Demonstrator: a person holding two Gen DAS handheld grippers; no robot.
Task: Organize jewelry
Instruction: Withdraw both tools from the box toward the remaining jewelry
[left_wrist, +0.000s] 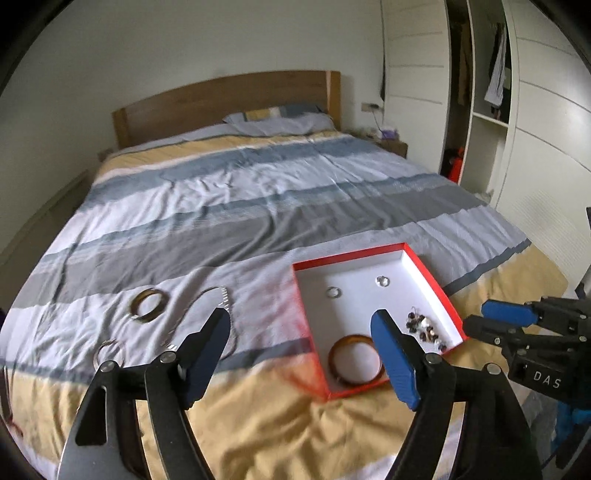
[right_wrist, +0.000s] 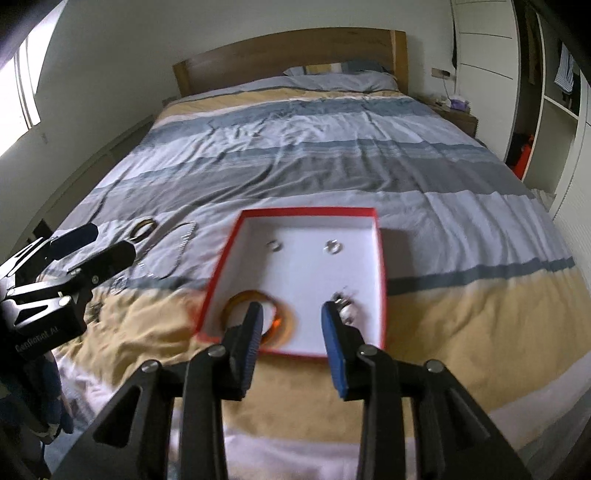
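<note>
Tongs on both sides, left tongs (left_wrist: 301, 321) and right tongs (right_wrist: 291, 314), hang spread and empty above the shallow red-rimmed white cardboard box (left_wrist: 349, 257) near the striped bed's (left_wrist: 258, 206) foot edge. Between placements, apparently; next, reach for the brown bangle (left_wrist: 147, 306) lying left.

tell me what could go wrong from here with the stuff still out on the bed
1. The red box sits on soft, wrinkled bedding; a nudge could tip it and spill the beaded piece and the small rings.
2. The thin chain lies close to the dark bangle, so a grab may snag both.
3. The left gripper and right gripper, both open and empty, work close together and could bump.
</note>
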